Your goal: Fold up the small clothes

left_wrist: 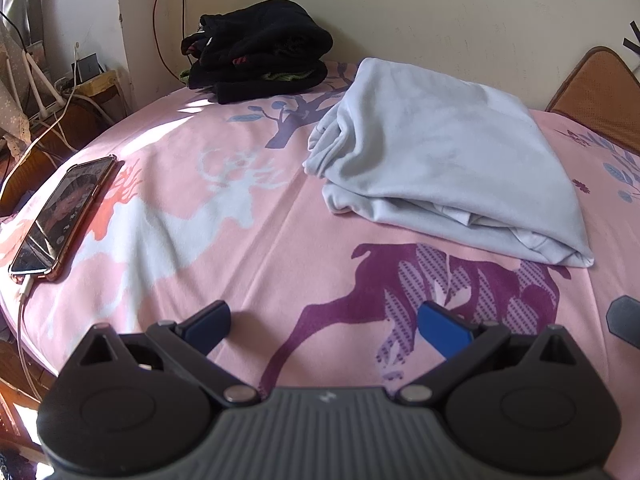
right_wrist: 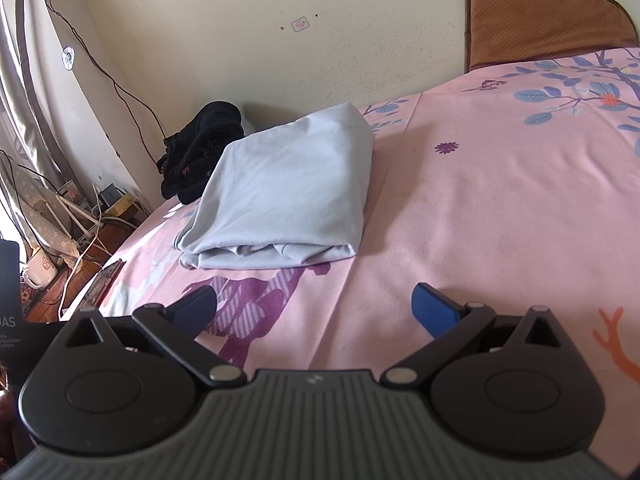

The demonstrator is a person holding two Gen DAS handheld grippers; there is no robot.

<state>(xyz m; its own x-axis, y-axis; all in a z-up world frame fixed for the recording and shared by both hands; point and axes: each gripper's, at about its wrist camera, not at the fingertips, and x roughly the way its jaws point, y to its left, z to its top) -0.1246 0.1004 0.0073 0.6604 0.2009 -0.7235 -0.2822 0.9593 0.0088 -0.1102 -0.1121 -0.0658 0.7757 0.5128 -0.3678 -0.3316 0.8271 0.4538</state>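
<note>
Left gripper [left_wrist: 324,326]: black hinged arms with blue flat pads, spread wide, gripped nothing, hovered over the bed.
Right gripper [right_wrist: 314,306]: same build, blue pads wide apart, nothing between them.
Pale blue folded garment [left_wrist: 444,168]: soft smooth knit, folded into a thick rounded rectangle, layered edges visible along the near side; lay on the sheet ahead of both grippers, apart from them.
Pink printed bedsheet [left_wrist: 248,208]: matte cotton-like cloth, purple and white deer shapes, shallow creases.
Black fuzzy clothes pile [left_wrist: 256,52]: fleecy, stacked by the cream wall, behind the pale garment, apart from it in the left wrist view.
Glossy smartphone in a pink-rimmed case [left_wrist: 64,216]: flat at the bed's left edge, white cable plugged in.
Brown perforated headboard cushion [right_wrist: 548,12]: rounded corner, at the far right.
</note>
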